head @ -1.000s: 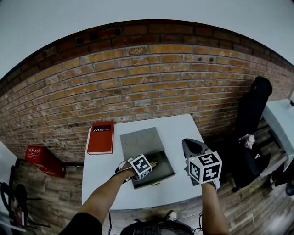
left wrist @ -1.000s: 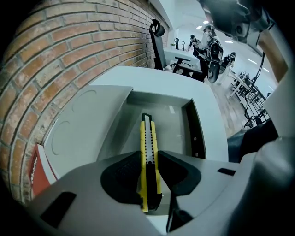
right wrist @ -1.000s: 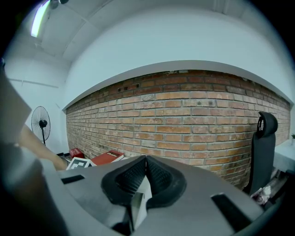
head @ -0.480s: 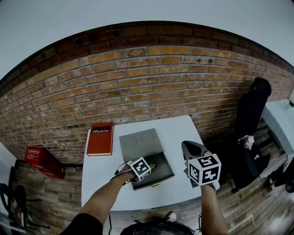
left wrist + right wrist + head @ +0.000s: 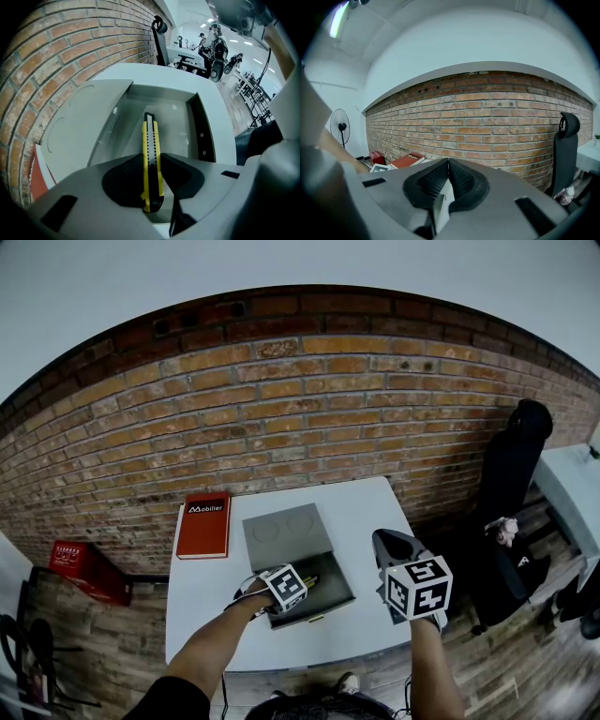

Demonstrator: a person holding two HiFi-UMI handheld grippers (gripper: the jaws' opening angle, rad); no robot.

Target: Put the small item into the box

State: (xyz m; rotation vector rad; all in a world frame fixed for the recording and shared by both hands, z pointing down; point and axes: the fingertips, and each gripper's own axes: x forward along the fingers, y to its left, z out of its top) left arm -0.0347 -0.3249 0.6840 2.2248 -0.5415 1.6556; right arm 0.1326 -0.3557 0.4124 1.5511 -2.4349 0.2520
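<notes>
Barely anything moved: left tool [image 5: 151, 161] edged toward the box [image 5: 206, 136], seemingly clenching the knife [image 5: 149, 136] over it; release remained. Right tool [image 5: 448, 173] stayed closed, empty.

knife [image 5: 151, 154]: glossy yellow plastic | box [image 5: 117, 140]: smooth matt grey | wall [image 5: 281, 409]: rough brick | table [image 5: 372, 509]: smooth white

Box [image 5: 337, 592] open from above, its walls close round the knife [image 5: 149, 136] held in your left gripper [image 5: 151, 164], lid [image 5: 286, 532] flat behind, red book [image 5: 205, 523] to your left, bare table [image 5: 370, 512] behind and right.
</notes>
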